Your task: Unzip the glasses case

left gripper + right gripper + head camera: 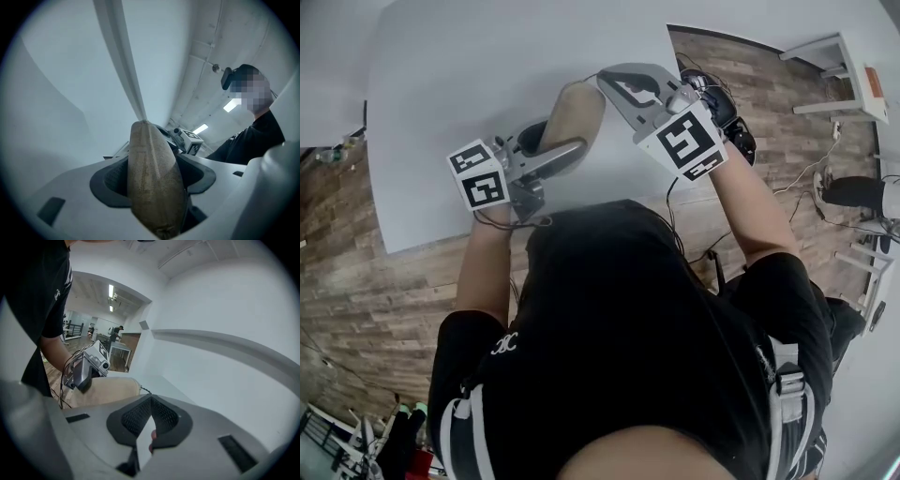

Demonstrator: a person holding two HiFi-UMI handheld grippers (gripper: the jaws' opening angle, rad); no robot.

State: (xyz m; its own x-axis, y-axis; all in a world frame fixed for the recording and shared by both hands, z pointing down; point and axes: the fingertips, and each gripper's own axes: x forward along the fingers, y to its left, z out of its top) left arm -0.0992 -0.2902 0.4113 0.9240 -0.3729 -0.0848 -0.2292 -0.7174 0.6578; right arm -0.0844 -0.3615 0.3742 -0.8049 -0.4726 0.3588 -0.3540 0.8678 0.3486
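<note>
Glasses case [572, 114] clamped in level left gripper [549, 148]; right gripper [151, 398], tilted slightly down, pinched shut at its far end.

The left gripper [551, 141] is being held about level, its jaws being pressed, wide apart, against the sides of the glasses case [577, 108]. The right gripper [609, 82] is being pointed slightly downward, its jaws being held together, seemingly on the zipper pull [144, 391] at their tips. The left forearm [483, 272] and right forearm [750, 211] are being stretched forward.
</note>
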